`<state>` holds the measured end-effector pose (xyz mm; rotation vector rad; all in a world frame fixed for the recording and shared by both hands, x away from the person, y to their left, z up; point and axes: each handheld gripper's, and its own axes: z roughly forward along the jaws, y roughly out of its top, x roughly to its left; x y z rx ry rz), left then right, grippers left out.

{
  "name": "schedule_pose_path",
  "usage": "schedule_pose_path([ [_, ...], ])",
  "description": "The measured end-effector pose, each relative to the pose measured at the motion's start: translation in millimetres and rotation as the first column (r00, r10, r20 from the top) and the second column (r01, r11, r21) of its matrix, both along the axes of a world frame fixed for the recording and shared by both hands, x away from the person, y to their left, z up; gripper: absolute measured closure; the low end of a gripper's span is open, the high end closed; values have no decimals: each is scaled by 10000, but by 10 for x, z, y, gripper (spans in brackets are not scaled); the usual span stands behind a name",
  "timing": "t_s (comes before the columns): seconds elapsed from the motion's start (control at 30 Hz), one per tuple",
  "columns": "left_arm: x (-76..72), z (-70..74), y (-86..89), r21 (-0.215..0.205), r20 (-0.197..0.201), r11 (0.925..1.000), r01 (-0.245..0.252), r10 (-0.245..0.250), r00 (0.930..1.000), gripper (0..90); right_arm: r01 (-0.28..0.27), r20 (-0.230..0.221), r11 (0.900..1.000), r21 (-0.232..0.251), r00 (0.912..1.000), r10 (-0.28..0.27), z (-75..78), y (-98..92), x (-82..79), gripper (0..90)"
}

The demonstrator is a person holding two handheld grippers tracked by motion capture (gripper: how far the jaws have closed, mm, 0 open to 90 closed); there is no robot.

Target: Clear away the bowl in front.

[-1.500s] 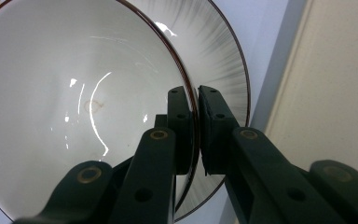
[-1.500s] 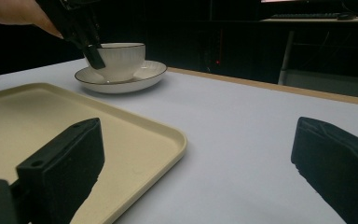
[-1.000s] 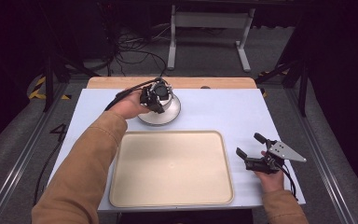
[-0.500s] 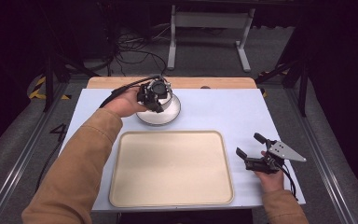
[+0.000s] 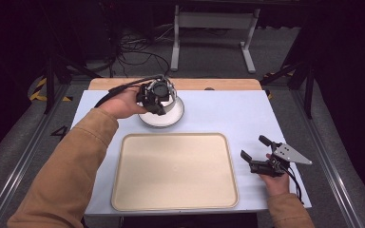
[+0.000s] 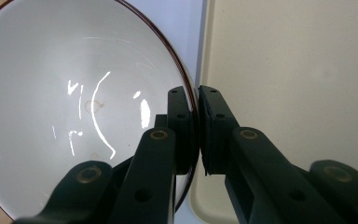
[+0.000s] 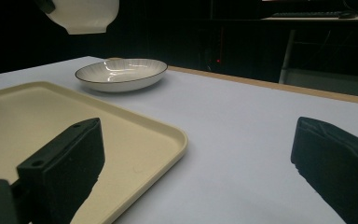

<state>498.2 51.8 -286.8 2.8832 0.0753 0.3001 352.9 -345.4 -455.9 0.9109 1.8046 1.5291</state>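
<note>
since a second ago your left tool (image 5: 158,97) has risen a little over the far side of the table (image 5: 228,114), carrying the white bowl (image 6: 74,107) up with it, while your right tool (image 5: 261,154) has kept its place.

starting nearest you, and taking the beige tray (image 5: 176,171) as the landmark: the tray lies flat on the table's pale blue cover, close to your edge, with nothing on it. your right tool rests just off the tray's right side, near its front corner. its jaws stand wide apart with nothing between them, and in the right gripper view they frame the tray's corner and bare table.

beyond the tray's far edge, slightly left of its middle, a shallow white plate (image 7: 121,72) with a dark rim sits on the table, apart from the tray.

above that plate your left tool holds the bowl. its jaws are pressed tight on the bowl's rim, one pad inside and one outside, as the left gripper view shows. the bowl hangs clear of the plate: in the right gripper view its underside floats well above the plate, to the left. the bowl's inside is glossy and has a thin dark rim line.
</note>
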Motion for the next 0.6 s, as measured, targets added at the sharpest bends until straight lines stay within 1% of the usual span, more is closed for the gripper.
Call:
schedule_pose_path([
  [0.07,-54,27,-3,6,106,9998,191,-191,9998,845,2,1,10000,2,10000,-2,0,0,0,34],
  [0.17,-121,68,3,-146,83,9994,311,-310,9995,845,9,-4,10000,12,10000,-9,0,0,0,34],
  [0.3,-189,121,23,-155,46,9990,417,-417,9991,845,9,2,10000,2,10000,-9,0,0,-1,34],
  [0.37,-241,140,34,-70,146,9990,446,-445,9989,845,12,-3,10000,11,10000,-12,0,-1,0,34],
  [0.4,-241,140,34,-70,146,9990,446,-445,9989,844,12,-3,10000,11,10000,-12,0,-1,0,34],
  [0.47,-305,147,41,2,331,9986,525,-525,9981,845,-12,-23,10000,37,10000,12,0,-1,1,34],
  [0.6,-399,168,65,-134,193,9984,541,-538,9984,845,3,-19,10000,16,10000,-3,0,-2,4,34],
])
